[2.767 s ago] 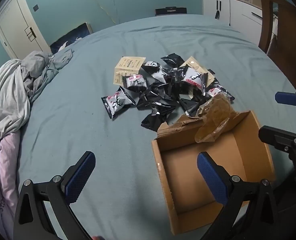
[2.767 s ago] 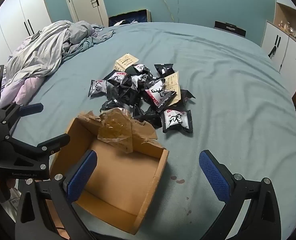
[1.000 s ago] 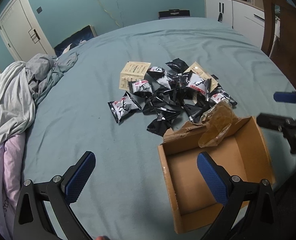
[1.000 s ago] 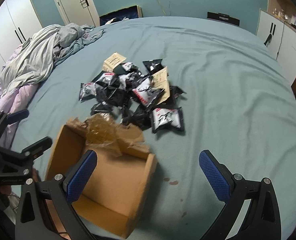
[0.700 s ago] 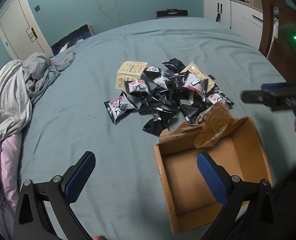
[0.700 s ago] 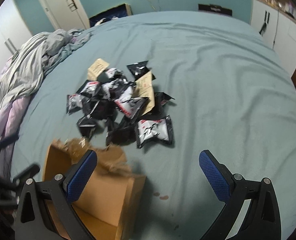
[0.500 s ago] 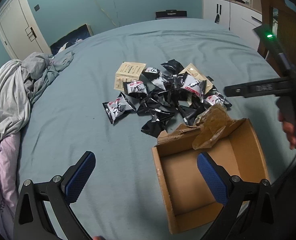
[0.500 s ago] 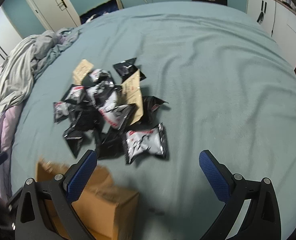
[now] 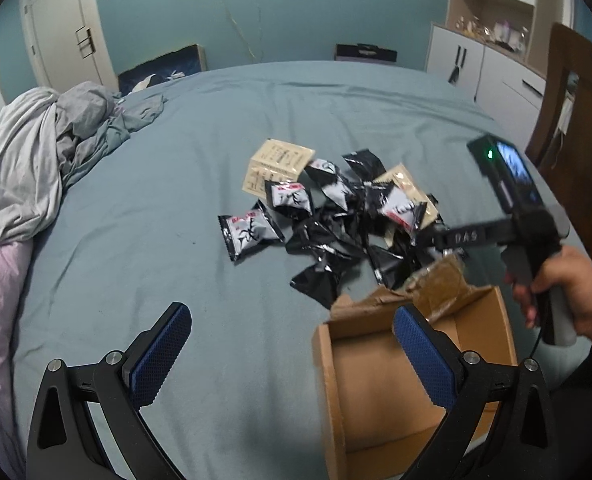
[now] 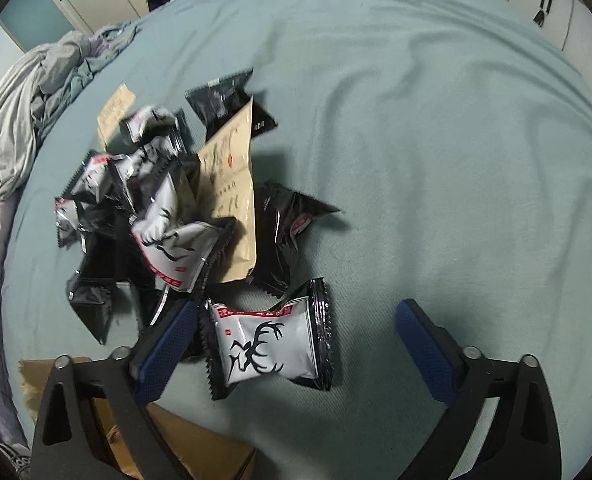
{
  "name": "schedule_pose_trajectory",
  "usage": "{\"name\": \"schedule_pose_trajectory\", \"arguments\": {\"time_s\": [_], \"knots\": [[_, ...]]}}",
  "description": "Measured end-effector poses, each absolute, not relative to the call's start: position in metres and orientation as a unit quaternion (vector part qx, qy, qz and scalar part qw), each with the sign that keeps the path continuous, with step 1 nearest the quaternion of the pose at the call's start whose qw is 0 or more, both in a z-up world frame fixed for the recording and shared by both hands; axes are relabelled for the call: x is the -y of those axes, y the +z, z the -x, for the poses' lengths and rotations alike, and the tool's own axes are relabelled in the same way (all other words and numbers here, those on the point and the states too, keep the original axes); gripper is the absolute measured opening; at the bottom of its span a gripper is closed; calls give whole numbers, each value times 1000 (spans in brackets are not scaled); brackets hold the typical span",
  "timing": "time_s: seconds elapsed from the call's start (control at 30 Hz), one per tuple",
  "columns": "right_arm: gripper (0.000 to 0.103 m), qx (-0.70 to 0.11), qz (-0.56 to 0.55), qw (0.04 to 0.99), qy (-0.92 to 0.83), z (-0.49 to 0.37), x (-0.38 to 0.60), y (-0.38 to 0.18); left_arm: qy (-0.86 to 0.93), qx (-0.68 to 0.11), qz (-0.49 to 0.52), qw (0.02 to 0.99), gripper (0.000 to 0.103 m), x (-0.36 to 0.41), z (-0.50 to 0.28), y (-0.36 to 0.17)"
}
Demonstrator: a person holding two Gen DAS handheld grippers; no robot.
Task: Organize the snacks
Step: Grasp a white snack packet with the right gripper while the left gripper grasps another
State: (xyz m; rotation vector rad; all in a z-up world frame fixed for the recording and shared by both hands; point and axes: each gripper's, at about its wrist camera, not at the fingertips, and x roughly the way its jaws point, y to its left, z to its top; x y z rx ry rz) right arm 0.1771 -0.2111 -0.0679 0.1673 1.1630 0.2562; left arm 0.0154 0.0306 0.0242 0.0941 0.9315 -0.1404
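Note:
A pile of black and silver snack packets with tan packets lies on the blue-green bed. An open cardboard box sits in front of it, at the right in the left wrist view. My left gripper is open and empty, above the bed and the box's left wall. My right gripper is open, low over a silver packet with a black antler print that lies between its fingers. The right gripper also shows in the left wrist view, over the pile's right edge.
Crumpled grey and pink bedding is heaped at the left of the bed. White cabinets and a wooden chair stand at the right. The box corner shows at the bottom left in the right wrist view.
My right gripper has moved forward and down from above the box to the near edge of the snack pile. The left gripper has hardly moved.

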Motion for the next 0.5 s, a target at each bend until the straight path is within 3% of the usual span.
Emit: {"name": "schedule_pose_trajectory", "arguments": {"time_s": [0.2,0.27,0.5], "knots": [[69,-541,-41,832,116,-184,205,-70,-52,-445,-47,893,103,-36,-20,21],[44,-538,-28,835,107,-182,203,-68,-46,-447,-50,892,103,-38,-23,18],[39,-533,-62,836,110,-170,208,-55,-16,-449,-62,891,103,-51,-51,10]]}}
